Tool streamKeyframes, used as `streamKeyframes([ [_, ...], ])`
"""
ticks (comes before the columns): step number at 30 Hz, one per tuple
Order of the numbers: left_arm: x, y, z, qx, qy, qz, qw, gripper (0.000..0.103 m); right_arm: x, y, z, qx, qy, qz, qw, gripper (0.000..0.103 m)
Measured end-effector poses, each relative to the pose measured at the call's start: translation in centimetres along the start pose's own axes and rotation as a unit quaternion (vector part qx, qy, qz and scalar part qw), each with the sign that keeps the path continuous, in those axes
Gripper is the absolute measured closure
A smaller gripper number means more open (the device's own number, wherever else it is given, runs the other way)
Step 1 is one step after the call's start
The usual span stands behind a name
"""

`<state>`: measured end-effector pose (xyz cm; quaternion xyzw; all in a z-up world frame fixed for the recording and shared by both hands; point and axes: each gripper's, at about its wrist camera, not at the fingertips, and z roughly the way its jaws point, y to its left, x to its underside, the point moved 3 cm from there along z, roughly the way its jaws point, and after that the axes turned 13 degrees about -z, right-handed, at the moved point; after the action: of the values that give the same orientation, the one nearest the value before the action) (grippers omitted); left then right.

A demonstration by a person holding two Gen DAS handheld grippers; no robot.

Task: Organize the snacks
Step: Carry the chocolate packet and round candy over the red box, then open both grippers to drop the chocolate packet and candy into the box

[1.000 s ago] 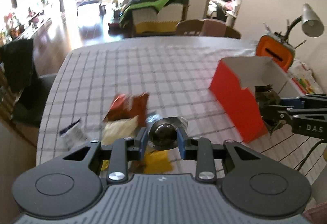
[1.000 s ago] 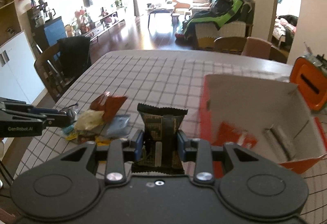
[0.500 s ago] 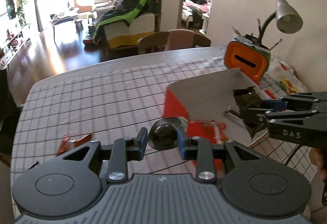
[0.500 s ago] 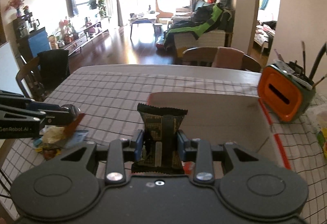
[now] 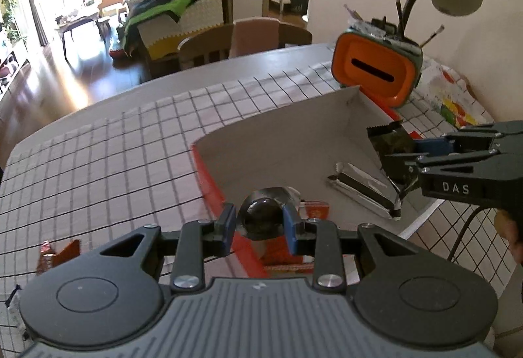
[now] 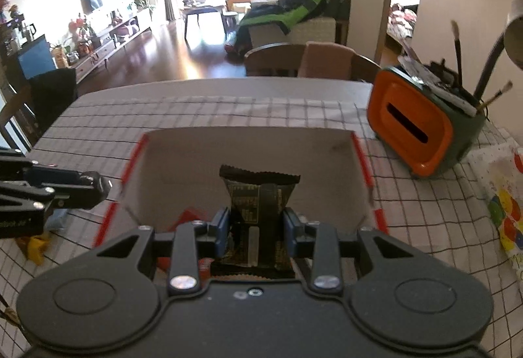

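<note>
A second ago my left gripper [image 5: 260,222] hung over the loose wrappers on the checked tablecloth [image 5: 114,142]; now it sits above the near red edge of the cardboard box [image 5: 294,136], jaws nearly closed around a dark, shiny rolled snack [image 5: 261,214]. My right gripper [image 6: 256,227], then short of the box, now hovers over its open inside, pads pressed tight on the black snack packet [image 6: 258,191]. A silver packet [image 5: 362,189] lies on the box floor. A few wrappers [image 6: 36,247] remain outside, left of the box.
</note>
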<state>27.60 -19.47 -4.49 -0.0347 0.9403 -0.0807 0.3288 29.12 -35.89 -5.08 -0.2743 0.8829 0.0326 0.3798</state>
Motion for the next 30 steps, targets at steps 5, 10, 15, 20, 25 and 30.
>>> streamKeyframes([
  [5, -0.6, -2.0, 2.7, -0.004, 0.027, 0.002, 0.9996, 0.073, 0.5, -2.0, 1.5, -0.007, 0.023, -0.003, 1.0, 0.07],
  [10, -1.1, -3.5, 5.2, -0.011, 0.052, 0.001, 0.9986, 0.073, 0.5, -3.4, 3.8, -0.016, 0.055, -0.018, 0.998, 0.07],
  [15, -1.3, -4.5, 7.8, -0.024, 0.082, 0.005, 0.9964, 0.073, 0.6, -3.7, 6.2, -0.042, 0.091, -0.039, 0.994, 0.07],
  [20, -0.9, -4.9, 9.7, -0.034, 0.11, 0.004, 0.9934, 0.073, 0.8, -4.1, 8.1, -0.066, 0.11, -0.044, 0.991, 0.07],
  [25, -0.4, -5.1, 11.2, -0.042, 0.136, 0.002, 0.9898, 0.073, 1.5, -4.0, 9.3, -0.071, 0.129, -0.065, 0.987, 0.07],
  [30, 0.1, -5.3, 12.6, -0.057, 0.155, 0.005, 0.9863, 0.073, 1.8, -3.7, 9.5, -0.07, 0.136, -0.088, 0.984, 0.069],
])
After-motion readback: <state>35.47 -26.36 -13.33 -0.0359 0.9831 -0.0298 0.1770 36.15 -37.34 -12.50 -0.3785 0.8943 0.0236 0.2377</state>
